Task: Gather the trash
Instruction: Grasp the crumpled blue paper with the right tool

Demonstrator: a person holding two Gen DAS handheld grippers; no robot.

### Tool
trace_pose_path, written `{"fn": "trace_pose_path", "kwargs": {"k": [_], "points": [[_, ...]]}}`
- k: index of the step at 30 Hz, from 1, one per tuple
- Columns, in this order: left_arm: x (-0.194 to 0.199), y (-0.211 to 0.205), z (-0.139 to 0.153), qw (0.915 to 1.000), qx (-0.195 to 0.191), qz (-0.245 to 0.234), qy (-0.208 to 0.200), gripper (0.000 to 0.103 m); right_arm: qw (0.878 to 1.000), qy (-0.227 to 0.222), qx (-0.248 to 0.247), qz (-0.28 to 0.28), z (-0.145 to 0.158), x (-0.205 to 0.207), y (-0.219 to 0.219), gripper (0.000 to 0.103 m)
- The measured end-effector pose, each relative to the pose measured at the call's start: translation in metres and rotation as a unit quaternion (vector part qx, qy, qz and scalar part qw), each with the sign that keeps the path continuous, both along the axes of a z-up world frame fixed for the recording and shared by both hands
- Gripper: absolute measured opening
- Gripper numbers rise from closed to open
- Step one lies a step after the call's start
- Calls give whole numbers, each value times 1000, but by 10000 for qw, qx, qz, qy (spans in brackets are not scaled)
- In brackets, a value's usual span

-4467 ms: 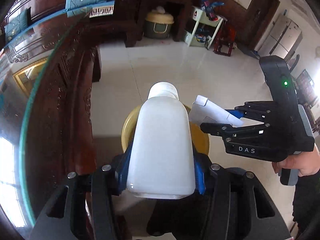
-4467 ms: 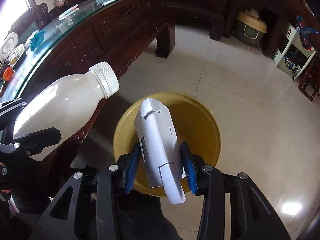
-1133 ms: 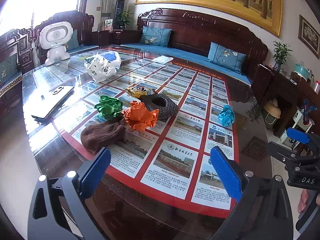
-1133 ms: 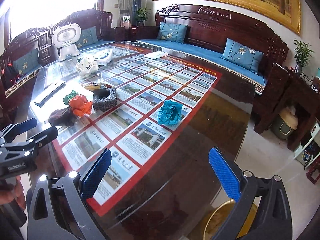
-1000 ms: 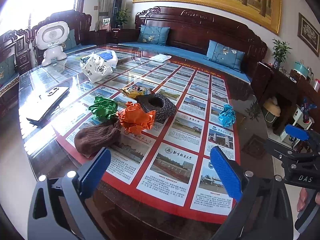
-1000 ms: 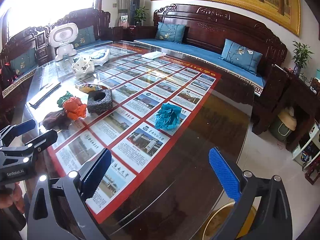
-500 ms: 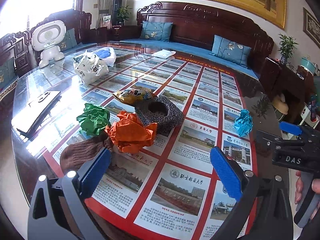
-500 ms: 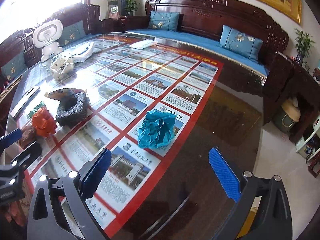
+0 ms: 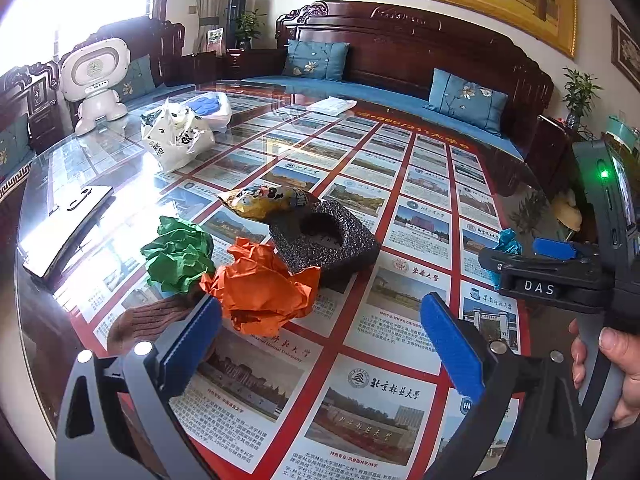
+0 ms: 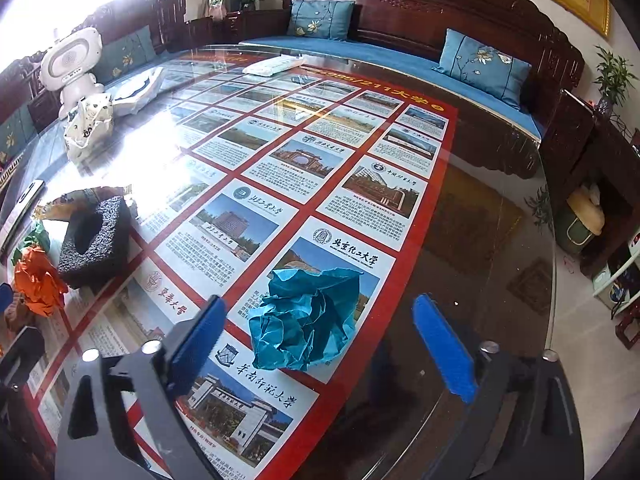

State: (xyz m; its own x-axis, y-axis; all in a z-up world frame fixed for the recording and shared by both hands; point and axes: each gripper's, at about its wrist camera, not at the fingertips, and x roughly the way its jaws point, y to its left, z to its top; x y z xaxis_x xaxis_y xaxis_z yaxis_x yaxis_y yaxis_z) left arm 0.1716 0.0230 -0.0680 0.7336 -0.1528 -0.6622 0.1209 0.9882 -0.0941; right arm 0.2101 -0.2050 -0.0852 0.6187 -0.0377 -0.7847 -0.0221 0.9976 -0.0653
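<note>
My left gripper [image 9: 320,340] is open and empty, just short of a crumpled orange paper ball [image 9: 262,286] on the glass table. Beside the ball lie a crumpled green paper [image 9: 178,258], a brown knitted piece [image 9: 148,320], a black foam block with a hole [image 9: 324,240] and a yellow snack wrapper [image 9: 268,200]. My right gripper [image 10: 320,344] is open, its jaws either side of a crumpled teal paper ball [image 10: 304,320] without touching it. The right gripper also shows in the left wrist view [image 9: 532,256].
The glass table [image 10: 480,240] covers a poster of red-bordered cards. A white plastic bag [image 9: 176,140], a white robot toy [image 9: 96,80] and a flat device [image 9: 64,224] stand at the left. The table edge and floor [image 10: 580,340] lie to the right.
Both grippers have moved forward and down over the table. The orange ball now sits close to the left jaws and the teal ball between the right jaws. Both stay open.
</note>
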Motion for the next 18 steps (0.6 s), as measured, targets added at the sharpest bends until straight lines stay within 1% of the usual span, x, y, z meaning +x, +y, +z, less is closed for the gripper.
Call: {"fn": "trace_pose_path", "kwargs": {"k": [1,2,4,5,8,12,14,18], "points": [[1,1,0,10000,-12,5,4,99,9999,78,73,70,-2,2,0,47],[2,2,-1,10000,-12,20,13,99,9997,148,126,114,-5,3,0,47],[3,3,-2,10000,-7,59,29,99,9993,-10,11,363,-3,-1,7,43],[4,4,-2,10000,-17,62,31,99,9988,-15,-6,498,-3,-4,12,42],[5,5,-4,9999,-32,70,65,99,9961,-8,150,868,0,-11,28,42],[6,10,-3,9997,-174,144,34,99,9910,27,264,1314,4,-19,52,42],[8,11,-3,9997,-195,126,70,99,9893,45,326,1419,4,-19,59,42],[10,9,0,9998,-200,28,52,99,9893,16,339,1420,8,-20,60,42]]}}
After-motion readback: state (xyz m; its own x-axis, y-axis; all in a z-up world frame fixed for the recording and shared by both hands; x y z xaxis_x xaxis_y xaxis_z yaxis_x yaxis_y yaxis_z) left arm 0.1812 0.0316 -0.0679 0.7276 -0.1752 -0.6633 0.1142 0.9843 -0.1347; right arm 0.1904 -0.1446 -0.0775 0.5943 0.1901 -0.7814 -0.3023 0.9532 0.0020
